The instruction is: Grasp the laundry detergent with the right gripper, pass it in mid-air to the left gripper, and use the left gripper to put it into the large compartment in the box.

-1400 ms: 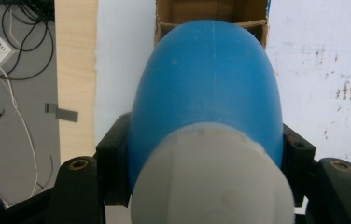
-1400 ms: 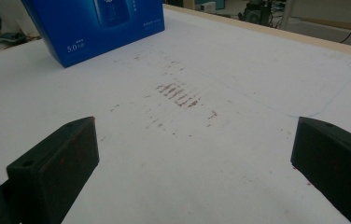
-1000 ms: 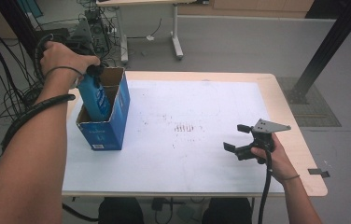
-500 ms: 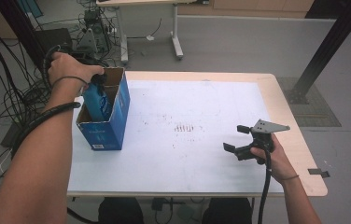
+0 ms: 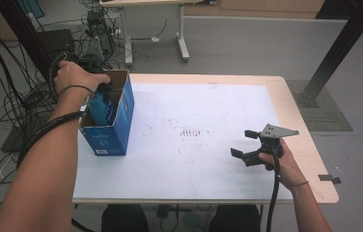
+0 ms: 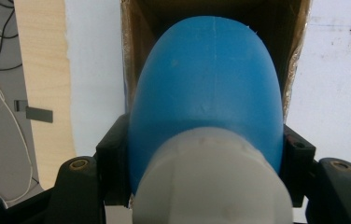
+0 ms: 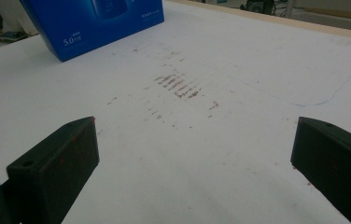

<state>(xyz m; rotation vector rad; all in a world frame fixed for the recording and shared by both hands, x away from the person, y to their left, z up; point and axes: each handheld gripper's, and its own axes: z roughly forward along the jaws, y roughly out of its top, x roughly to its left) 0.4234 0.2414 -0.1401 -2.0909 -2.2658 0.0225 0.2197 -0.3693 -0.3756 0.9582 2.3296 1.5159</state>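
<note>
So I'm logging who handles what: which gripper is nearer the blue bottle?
Left. The left gripper is clamped on the blue bottle over the open blue box. The right gripper sits open, low over the white table, far from it.

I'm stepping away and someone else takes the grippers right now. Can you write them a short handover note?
Left gripper: shut on the blue bottle, gripped just below its white cap, held over the open top of the blue cardboard box at the table's left side.
Right gripper: open, holding nothing, low over the white table cover at the right.
Done: the bottle is gripped, and its lower part looks to be inside the box.
Left: the bottle is not yet released. Probably lower it until it rests inside, open the jaws and withdraw. How deep it sits cannot be told.
</note>
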